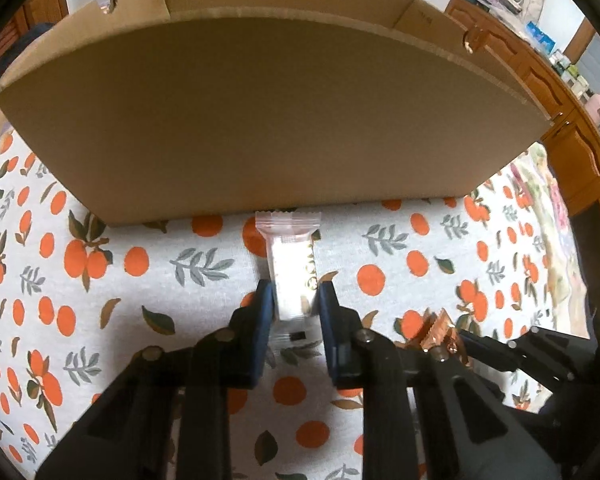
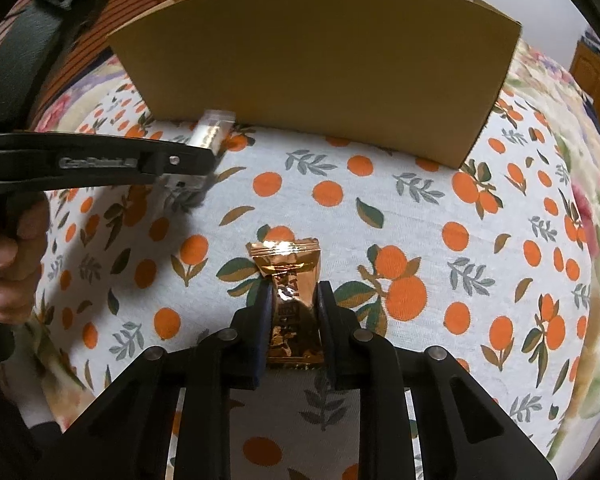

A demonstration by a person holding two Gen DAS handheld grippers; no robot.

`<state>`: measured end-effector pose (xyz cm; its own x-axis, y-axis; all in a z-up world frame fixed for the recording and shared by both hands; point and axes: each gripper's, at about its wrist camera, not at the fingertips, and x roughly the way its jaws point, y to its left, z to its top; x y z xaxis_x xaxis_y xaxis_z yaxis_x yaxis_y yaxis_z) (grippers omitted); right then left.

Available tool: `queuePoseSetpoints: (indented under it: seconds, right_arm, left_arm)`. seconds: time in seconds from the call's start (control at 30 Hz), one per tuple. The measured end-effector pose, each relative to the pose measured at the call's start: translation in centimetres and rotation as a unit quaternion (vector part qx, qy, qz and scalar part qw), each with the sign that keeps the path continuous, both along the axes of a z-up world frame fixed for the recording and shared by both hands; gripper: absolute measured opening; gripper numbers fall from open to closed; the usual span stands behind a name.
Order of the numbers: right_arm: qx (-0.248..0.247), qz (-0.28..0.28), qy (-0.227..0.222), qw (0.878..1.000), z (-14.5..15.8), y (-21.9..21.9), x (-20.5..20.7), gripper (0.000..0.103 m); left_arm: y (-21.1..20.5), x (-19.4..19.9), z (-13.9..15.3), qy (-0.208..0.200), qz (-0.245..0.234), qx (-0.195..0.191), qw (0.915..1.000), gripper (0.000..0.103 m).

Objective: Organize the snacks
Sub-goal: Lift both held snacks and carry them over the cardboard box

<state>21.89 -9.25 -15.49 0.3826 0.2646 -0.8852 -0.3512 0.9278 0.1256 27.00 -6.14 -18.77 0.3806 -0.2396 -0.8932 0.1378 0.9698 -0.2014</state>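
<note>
Between the two blue fingers of the left tool [image 1: 294,294] sits a white snack pack [image 1: 290,264]; the fingers are pressed on both of its sides, so this tool is clamped on it; the crimped far end of the pack pokes out ahead and reaches almost to the foot of the cardboard box [image 1: 260,120]. From the right wrist view the same left tool [image 2: 210,152] comes in from the left side, with the white snack pack [image 2: 210,130] close to the near wall of the cardboard box [image 2: 320,60]; a person's hand [image 2: 14,256] holds its handle.

The right tool [image 2: 294,300] is clamped on a shiny gold snack pack [image 2: 290,280]; the fingers squeeze its middle, and its crimped far end sticks out past the tips; this pack is well apart from the box. In the left wrist view the gold snack pack [image 1: 440,330] and the right tool [image 1: 450,342] show low on the right.

Under both tools lies a white cloth with oranges and leaves [image 2: 420,220]; the box stands on it; I cannot tell what is under the cloth. Beyond the box, on the right, is a brown wooden cabinet [image 1: 540,76] with small things on top, too blurry to name.
</note>
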Motion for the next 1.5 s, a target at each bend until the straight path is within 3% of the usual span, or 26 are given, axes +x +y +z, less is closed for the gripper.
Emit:
queuePoseSetpoints:
  seconds: [0.27, 0.7, 1.2, 1.5]
  right_arm:
    - [0.011, -0.018, -0.015, 1.000, 1.4, -1.3, 0.1, 0.020]
    - [0.024, -0.033, -0.051, 0.998, 4.4, -2.3, -0.2, 0.020]
    - [0.043, -0.038, -0.112, 0.992, 9.2, -3.2, -0.7, 0.020]
    - [0.038, -0.030, -0.165, 0.985, 12.9, -2.9, -0.8, 0.020]
  left_arm:
    - [0.3, -1.2, 3.4, -0.038, -0.017, 0.017, 0.9990, 0.021]
    - [1.1, -3.1, 7.9, -0.080, -0.022, 0.009, 0.9966, 0.021]
    - [1.8, -3.5, 11.4, -0.117, -0.033, -0.012, 0.9925, 0.021]
    - [2.6, -3.3, 14.1, -0.152, -0.033, 0.003, 0.9878, 0.021]
